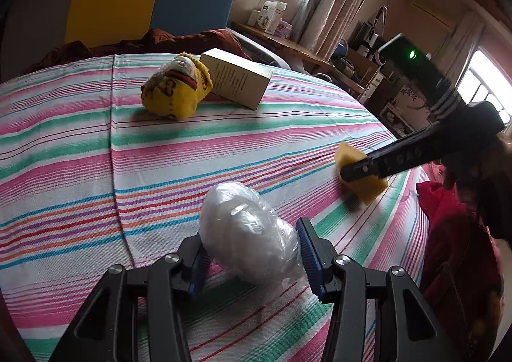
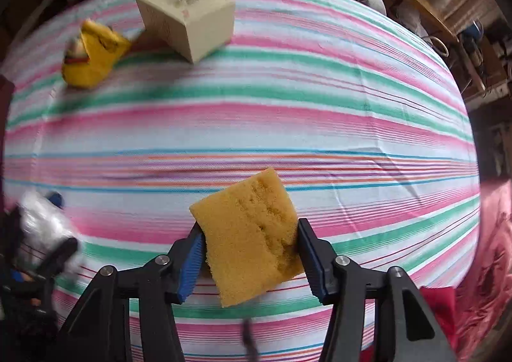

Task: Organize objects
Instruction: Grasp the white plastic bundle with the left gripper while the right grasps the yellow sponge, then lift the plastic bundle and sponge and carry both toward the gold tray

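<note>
Right tool (image 2: 251, 254): pointing steeply down at the striped cloth, its blue pads pressing on both sides of a yellow sponge (image 2: 249, 234) and gripping it.
Sponge: sitting tilted between the right tool's jaws, one corner poking out past the fingertips, low over the cloth near the right edge of the surface.
Left tool (image 1: 252, 253): holding a clear plastic-wrapped bundle (image 1: 246, 234), with both blue pads lying against its sides.
Bundle: resting on the cloth right at the left tool's tips, sticking out forward beyond them.
Striped cloth (image 1: 80, 154): covering the whole surface in pink, green and white bands; whether a desk or a bed is lying beneath it, I cannot tell.
Yellow cloth toy (image 1: 177, 90): lying at the far side, well apart from both tools.
Cream carton (image 1: 238, 80): lying just beside the toy, apparently touching it, also well away from both tools.
Red fabric (image 1: 454, 234): hanging off the right edge of the surface.
</note>
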A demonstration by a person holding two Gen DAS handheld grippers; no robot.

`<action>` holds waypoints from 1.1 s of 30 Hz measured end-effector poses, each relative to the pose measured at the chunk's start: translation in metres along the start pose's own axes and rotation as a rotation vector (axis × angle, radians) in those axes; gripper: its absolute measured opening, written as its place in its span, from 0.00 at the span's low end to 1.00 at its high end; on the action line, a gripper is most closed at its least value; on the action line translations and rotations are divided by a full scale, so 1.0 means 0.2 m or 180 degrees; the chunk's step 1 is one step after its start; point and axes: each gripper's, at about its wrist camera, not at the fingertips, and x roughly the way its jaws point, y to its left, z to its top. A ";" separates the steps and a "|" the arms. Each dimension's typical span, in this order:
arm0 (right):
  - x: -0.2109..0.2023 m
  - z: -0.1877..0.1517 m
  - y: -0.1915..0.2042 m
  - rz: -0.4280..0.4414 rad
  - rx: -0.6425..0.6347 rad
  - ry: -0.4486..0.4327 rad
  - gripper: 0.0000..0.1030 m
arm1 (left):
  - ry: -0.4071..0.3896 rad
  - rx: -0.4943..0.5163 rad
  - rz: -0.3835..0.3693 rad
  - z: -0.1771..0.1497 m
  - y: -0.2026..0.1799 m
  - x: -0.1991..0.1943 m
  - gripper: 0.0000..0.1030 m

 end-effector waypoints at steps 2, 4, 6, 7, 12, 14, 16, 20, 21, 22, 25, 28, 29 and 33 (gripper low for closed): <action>-0.04 0.01 0.04 0.0200 0.0145 -0.0172 0.54 | 0.0001 0.0000 0.0000 0.00 0.00 0.00 0.51; -0.04 0.04 0.08 0.0421 0.0314 -0.0285 0.54 | 0.0000 0.0006 0.0007 0.00 -0.01 0.00 0.51; -0.01 0.05 0.13 0.0571 0.0441 -0.0320 0.54 | 0.0000 0.0013 0.0014 0.00 -0.01 0.00 0.51; 0.02 0.06 0.17 0.0618 0.0485 -0.0325 0.54 | 0.0000 0.0015 0.0016 0.00 -0.01 0.00 0.51; 0.06 0.04 0.18 0.0600 0.0530 -0.0381 0.54 | 0.0000 0.0040 0.0040 0.00 -0.01 0.00 0.51; 0.09 0.05 0.16 0.0622 0.0567 -0.0356 0.55 | 0.0002 0.0053 0.0055 0.00 -0.01 0.00 0.51; 0.08 0.06 0.19 0.0583 0.0510 -0.0353 0.55 | 0.0003 0.0055 0.0058 0.01 -0.01 0.01 0.51; 0.11 0.06 0.25 0.0429 0.0312 -0.0327 0.55 | 0.0008 0.0073 0.0076 0.01 -0.01 0.01 0.51; 0.11 0.06 0.26 0.0417 0.0296 -0.0324 0.55 | 0.0011 0.0080 0.0086 0.01 -0.01 0.01 0.50; 0.11 0.06 0.26 0.0416 0.0293 -0.0322 0.55 | 0.0018 0.0093 0.0103 0.01 -0.02 0.02 0.50; 0.11 0.07 0.26 0.0427 0.0302 -0.0328 0.55 | 0.0031 0.0130 0.0153 0.01 -0.03 0.03 0.48; 0.11 0.07 0.26 0.0425 0.0299 -0.0331 0.55 | 0.0037 0.0150 0.0168 0.01 -0.04 0.03 0.47; 0.11 0.07 0.26 0.0424 0.0297 -0.0333 0.55 | 0.0037 0.0153 0.0184 0.01 -0.04 0.04 0.47; 0.11 0.07 0.25 0.0446 0.0317 -0.0343 0.55 | 0.0031 0.0128 0.0248 0.01 -0.03 0.04 0.38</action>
